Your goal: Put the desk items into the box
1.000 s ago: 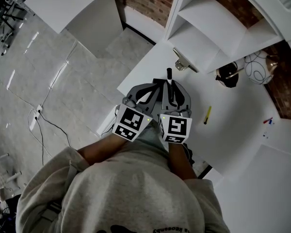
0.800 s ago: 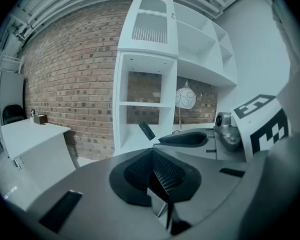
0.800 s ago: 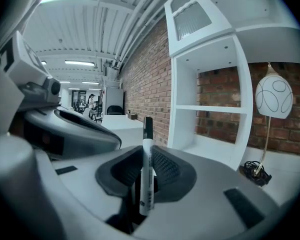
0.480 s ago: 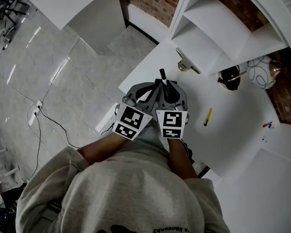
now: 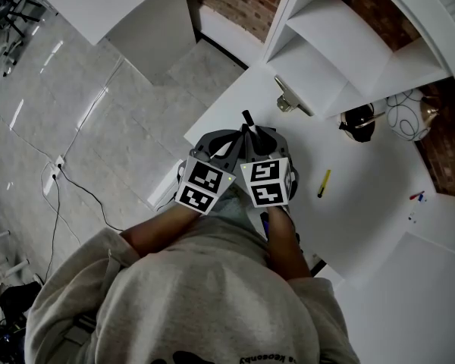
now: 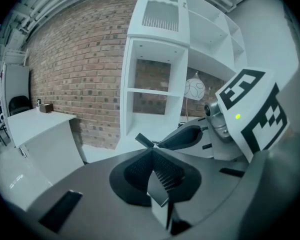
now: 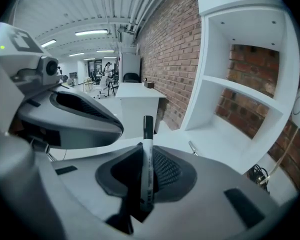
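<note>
My right claw (image 7: 143, 149) is clamped on a black-capped marker (image 7: 147, 176), cap forward, likely ready to carry it to a box I cannot see, while my left claw (image 6: 151, 151) sits pinched together beside it above the white surface (image 5: 364, 211).

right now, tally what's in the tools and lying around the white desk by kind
marker, in the right tool: 1
flat grey thing, in the left tool: 1
yellow pen: 1
metal clip: 1
wire ball: 1
dark round thing: 1
total: 6, leaving out some red and blue specks too small to count
</note>
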The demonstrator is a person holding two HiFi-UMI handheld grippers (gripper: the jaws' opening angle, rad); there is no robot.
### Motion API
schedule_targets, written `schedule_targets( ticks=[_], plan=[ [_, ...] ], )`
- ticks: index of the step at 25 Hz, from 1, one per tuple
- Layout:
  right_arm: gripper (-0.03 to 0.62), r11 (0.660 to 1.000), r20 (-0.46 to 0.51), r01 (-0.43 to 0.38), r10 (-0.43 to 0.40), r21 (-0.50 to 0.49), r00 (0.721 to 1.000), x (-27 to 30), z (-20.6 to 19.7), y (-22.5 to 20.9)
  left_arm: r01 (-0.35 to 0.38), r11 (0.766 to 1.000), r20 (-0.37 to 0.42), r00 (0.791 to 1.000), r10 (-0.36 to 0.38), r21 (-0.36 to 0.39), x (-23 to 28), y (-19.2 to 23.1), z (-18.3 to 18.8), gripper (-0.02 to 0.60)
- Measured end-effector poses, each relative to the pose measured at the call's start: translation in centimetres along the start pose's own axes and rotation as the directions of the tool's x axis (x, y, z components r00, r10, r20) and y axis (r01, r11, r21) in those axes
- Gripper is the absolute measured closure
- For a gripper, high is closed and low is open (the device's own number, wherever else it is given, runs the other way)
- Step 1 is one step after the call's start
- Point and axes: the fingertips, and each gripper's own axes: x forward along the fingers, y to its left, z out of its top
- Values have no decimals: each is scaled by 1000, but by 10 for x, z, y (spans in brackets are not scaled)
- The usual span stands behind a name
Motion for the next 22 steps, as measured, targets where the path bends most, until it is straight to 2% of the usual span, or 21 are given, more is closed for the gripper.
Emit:
schedule_targets(
  ticks=[6,9,12,17,22],
  plan=[
    [520,998,-73,-32,28,-49,997,6,-6,6,-2,1000,-1,1000,2,-8,1,3,-1,577],
    [519,997,-130,-59,51,-57,990,8,-14,10,-3,1000,-2,1000,3,-14,1,4,-1,577],
    [516,996,-147,-69,61,-52,987,6,-15,12,-2,1000,-1,1000,2,-17,1,5,-1,577],
    [503,998,-126,-65,63,-17,990,3,-12,10,0,1000,-1,1000,0,-21,0,6,-2,577],
    [503,999,-45,10,-8,45,999,-7,-7,1,7,1000,7,1000,-6,-17,-1,5,1,577]
  ],
)
